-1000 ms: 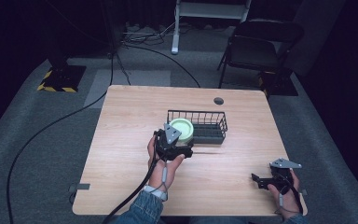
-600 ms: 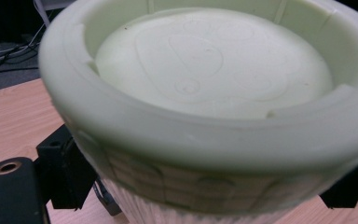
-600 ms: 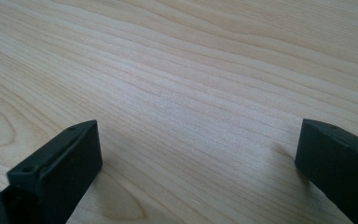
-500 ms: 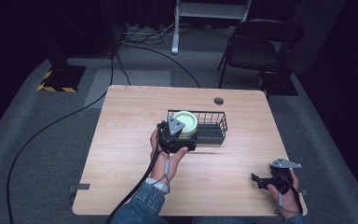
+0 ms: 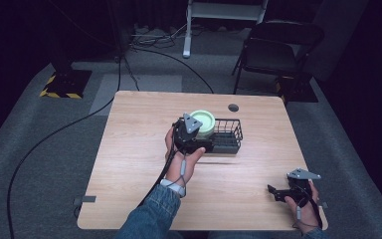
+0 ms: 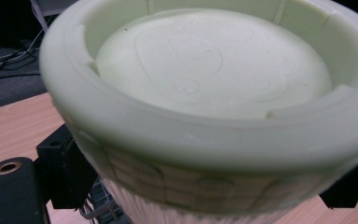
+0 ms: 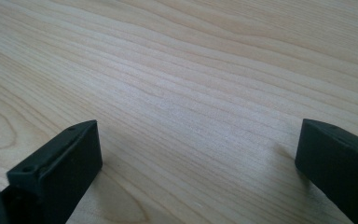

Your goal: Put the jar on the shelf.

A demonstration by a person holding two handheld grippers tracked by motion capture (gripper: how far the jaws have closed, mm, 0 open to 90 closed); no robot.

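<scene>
The left gripper (image 5: 195, 137) clamps a pale green round plastic tub (image 6: 205, 116) over the black wire basket (image 5: 229, 135). A loose hold could drop it against the rim. The right gripper (image 7: 200, 154) rests on the wooden desk (image 5: 129, 149), fingers spread apart.

No readable text, label, brand or number shows anywhere. The pale green cup (image 6: 205, 93) bears only faint embossed curves on its top, too shallow to read as letters.

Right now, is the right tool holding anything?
No. In the right gripper view the right tool has its jaws spread wide over bare table, with nothing between them.
</scene>
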